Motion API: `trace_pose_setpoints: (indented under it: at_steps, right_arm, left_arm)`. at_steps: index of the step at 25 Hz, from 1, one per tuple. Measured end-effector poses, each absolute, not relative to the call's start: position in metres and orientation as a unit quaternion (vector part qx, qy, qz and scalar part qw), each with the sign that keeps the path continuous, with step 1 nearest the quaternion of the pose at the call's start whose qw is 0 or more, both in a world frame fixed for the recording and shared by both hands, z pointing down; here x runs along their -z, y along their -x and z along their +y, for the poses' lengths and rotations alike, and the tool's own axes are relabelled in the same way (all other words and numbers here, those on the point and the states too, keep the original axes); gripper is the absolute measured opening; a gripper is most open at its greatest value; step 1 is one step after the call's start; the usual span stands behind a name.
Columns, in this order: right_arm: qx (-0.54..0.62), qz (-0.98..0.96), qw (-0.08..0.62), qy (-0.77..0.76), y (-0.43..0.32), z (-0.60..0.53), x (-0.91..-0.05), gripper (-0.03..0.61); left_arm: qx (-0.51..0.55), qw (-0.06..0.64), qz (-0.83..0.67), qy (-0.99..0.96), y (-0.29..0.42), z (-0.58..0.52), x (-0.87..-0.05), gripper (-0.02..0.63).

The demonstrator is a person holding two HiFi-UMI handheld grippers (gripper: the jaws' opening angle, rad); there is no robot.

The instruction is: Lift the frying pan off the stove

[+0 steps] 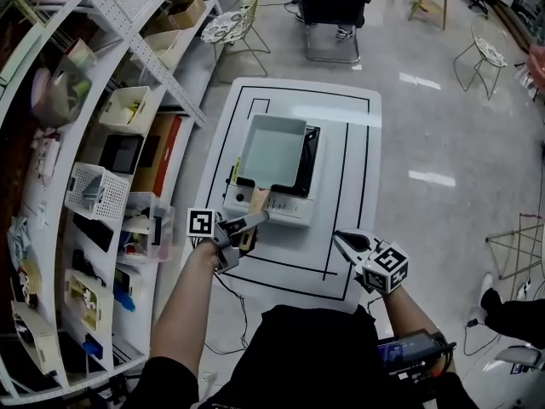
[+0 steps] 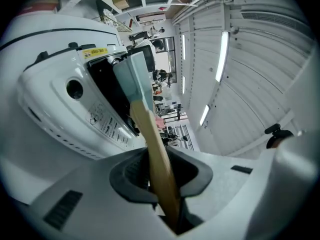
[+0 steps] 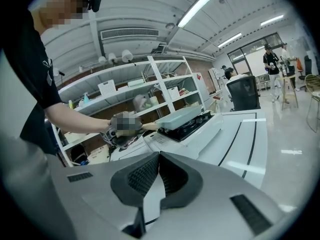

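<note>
Frying pan (image 1: 271,149): square, pale green, shallow — sitting on the stove, its handle sticking out over the stove's front edge toward the person.
Handle (image 1: 258,201): light wood, straight; in the left gripper view it is running up between the dark pads (image 2: 130,176) to the pan's body.
Stove (image 1: 285,207): white tabletop gas unit with a black burner bay, standing near the middle of the table, control panel facing the person.
Table (image 1: 358,143): white top carrying black rectangular outlines; the stove is standing inside them.
Left gripper (image 1: 255,221): reaching in from the front-left, its claw clamping on the wooden handle just in front of the stove; marker cube (image 1: 201,222) riding behind the jaws.
Right gripper (image 1: 342,242): hovering over the table's near right part, well apart from the pan — claw closed together, gripping nothing; the right gripper view is showing only tabletop behind the pads.
Shelving (image 1: 102,143): white metal rack running along the table's left side, holding baskets, boxes and small items.
Wire chair (image 1: 234,24): standing beyond the table's far left corner.
</note>
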State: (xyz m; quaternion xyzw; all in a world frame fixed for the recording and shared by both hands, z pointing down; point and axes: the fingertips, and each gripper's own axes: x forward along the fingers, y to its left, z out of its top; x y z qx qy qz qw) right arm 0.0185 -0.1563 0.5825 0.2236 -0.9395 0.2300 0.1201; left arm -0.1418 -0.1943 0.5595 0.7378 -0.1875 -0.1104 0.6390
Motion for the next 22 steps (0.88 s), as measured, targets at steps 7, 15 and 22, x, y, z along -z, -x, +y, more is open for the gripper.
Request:
trace_pose_setpoints:
  at_steps: [7, 15, 22]
  right_arm:
    - [-0.222, -0.943, 0.119, -0.219, 0.0, -0.16, -0.573, 0.026]
    - [-0.22, -0.944, 0.12, -0.217, 0.009, -0.16, -0.57, 0.026]
    - [-0.219, -0.944, 0.116, -0.219, 0.006, -0.159, -0.569, 0.026]
  left_arm:
    - [0.117, 0.632, -0.198, -0.74, 0.135, -0.188, -0.558, 0.078]
    - [0.093, 0.614, -0.233, -0.748, 0.13, -0.186, -0.559, 0.078]
    - [0.097, 0.604, -0.239, -0.754, 0.124, -0.182, -0.537, 0.074]
